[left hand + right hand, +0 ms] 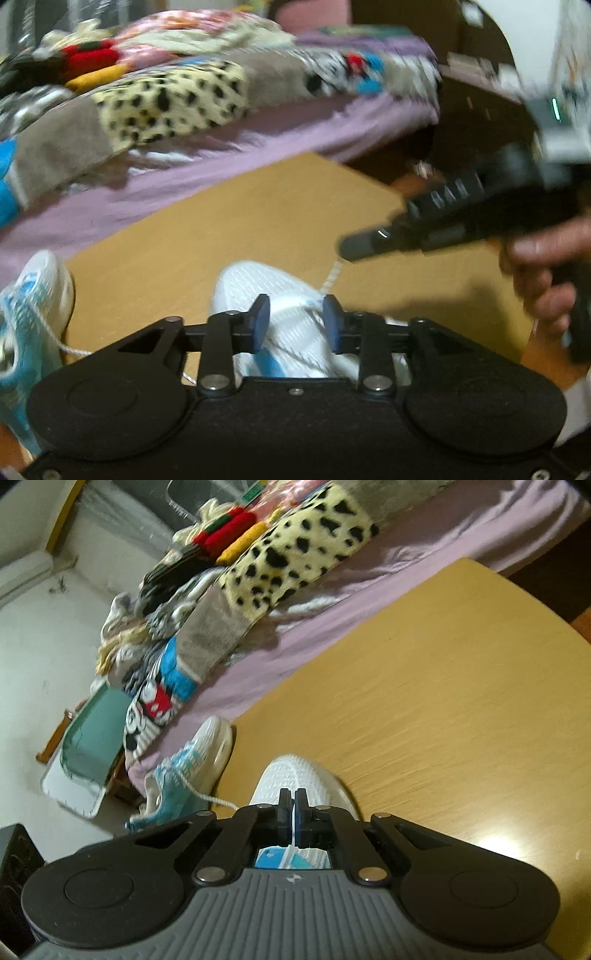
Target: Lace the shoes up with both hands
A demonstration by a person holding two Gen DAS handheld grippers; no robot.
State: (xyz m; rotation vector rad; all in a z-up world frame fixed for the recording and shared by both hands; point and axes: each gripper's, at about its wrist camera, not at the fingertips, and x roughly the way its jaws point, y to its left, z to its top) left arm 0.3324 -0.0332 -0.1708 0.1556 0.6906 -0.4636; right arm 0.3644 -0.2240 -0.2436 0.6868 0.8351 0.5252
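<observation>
The white shoe [280, 317] sits on the counter [229, 229]. Left gripper [295, 325], jaws spread, hovers over it; right gripper [294, 819] pinches its lace [330, 278]. Second shoe [188, 771] lies beside the white shoe.

1. My right gripper [294, 818] has its blue pads pressed nearly together, pinching a white lace [294, 821].
2. Just beyond my fingers sits a white shoe [295, 775] on the wooden table [443, 701].
3. A second shoe [184, 775], blue and white, lies at the table's left edge, its lace trailing loose.
4. Behind is a purple bedsheet [369, 590] under a spotted blanket [295, 554].
</observation>
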